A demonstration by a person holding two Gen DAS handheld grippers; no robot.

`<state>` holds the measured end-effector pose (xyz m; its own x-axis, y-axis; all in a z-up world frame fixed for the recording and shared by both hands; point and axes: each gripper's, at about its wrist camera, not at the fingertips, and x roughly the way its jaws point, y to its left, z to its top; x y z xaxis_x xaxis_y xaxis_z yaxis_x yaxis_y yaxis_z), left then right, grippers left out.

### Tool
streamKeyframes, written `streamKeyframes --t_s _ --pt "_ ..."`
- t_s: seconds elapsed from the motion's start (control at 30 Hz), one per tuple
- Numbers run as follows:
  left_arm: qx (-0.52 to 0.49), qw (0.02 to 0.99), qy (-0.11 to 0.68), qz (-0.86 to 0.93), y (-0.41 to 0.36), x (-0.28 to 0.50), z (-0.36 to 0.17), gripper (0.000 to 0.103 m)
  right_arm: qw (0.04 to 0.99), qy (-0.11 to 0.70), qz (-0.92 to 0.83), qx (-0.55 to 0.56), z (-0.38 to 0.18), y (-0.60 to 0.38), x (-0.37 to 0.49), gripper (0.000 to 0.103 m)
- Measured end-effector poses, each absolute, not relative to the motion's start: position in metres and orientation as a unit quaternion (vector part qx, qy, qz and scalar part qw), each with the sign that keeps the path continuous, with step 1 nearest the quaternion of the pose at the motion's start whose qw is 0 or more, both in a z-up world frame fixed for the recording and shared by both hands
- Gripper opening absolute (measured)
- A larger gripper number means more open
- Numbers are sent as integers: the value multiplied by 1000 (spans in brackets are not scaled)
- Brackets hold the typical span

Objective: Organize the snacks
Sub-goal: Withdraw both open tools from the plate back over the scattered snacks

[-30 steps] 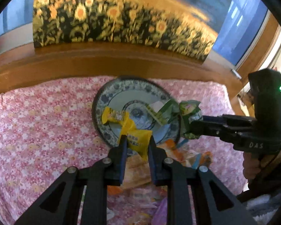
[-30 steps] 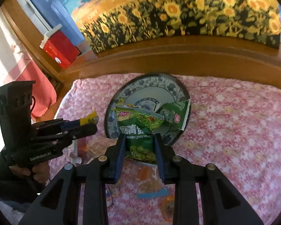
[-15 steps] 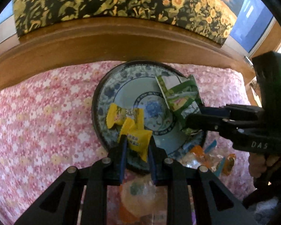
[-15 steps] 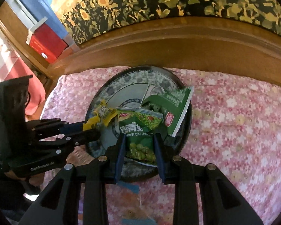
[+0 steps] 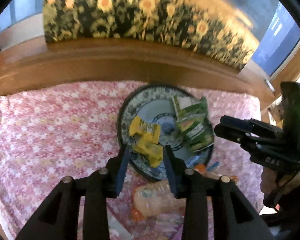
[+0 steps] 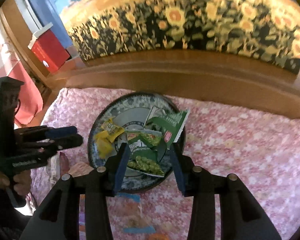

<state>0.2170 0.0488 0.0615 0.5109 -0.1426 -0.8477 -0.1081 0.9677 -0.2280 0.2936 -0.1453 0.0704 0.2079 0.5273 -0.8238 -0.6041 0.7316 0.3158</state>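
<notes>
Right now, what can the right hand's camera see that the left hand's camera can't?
Only the right wrist view shows the red box on the wooden ledge. Only the left wrist view shows the blue window at its right. Both show the blue patterned plate on the pink flowered cloth, holding yellow snack packets and green snack packets. Both grippers, left gripper and right gripper, have just been opening, with packets lying loose between the jaws.

Snacks gathered on a blue-and-white patterned plate (image 5: 128, 108)

Two yellow candy packets (image 5: 148, 140) lie crumpled on the plate's left half; green pea packets (image 6: 148, 156) overlap on its right half, one leaning over the rim. More orange and clear wrapped snacks (image 5: 156, 198) lie on the pink floral cloth (image 5: 50, 130) just beside the plate's near edge.
</notes>
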Motion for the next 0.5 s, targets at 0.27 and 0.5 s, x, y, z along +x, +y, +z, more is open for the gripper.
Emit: streamKeyframes --t_s 0.27,0.5 --pt "-118 889 443 -8 45 165 103 40 789 498 360 -11 103 -175 263 43" --pt "-128 898 420 -29 37 116 114 40 783 500 371 -5 114 -202 220 43"
